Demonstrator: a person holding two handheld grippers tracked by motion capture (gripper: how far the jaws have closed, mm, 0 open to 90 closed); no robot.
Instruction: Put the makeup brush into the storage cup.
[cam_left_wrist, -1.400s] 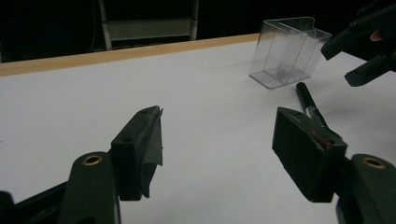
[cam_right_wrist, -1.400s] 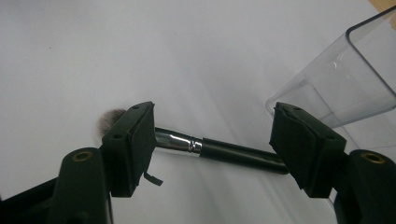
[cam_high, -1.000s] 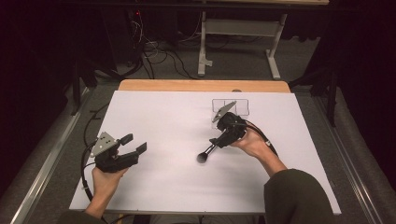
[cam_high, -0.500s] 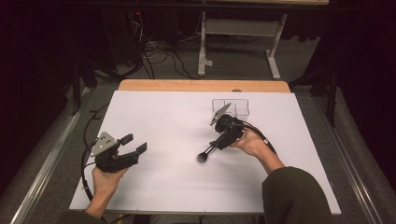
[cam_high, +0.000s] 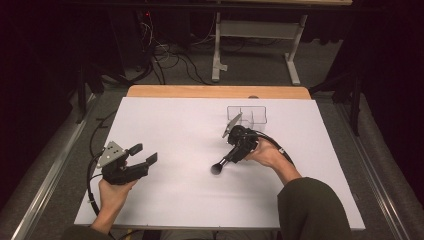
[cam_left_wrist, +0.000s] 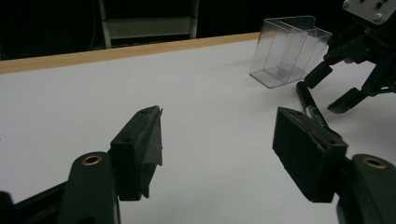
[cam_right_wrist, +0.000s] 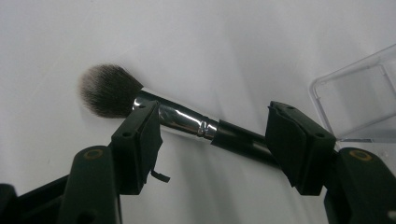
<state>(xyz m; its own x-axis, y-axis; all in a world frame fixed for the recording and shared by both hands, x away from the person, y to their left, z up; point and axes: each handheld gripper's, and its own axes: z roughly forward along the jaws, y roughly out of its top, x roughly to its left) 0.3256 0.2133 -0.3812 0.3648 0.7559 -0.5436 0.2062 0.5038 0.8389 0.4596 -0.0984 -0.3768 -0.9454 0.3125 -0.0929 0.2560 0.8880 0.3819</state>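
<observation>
At centre frame, the right hand-held gripper (cam_high: 231, 159) hung spread over a black-handled, silver-ferruled makeup brush (cam_high: 223, 164); the left hand-held gripper (cam_high: 142, 155), lower left, gaped empty.

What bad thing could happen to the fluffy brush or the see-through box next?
1. The open right gripper straddles the black-and-silver makeup brush lying slantwise on the white table; closing now could pinch it crooked, or it might roll away.
2. The clear plastic two-part box stands near that gripper and looks light, so a swing might tip it.
</observation>
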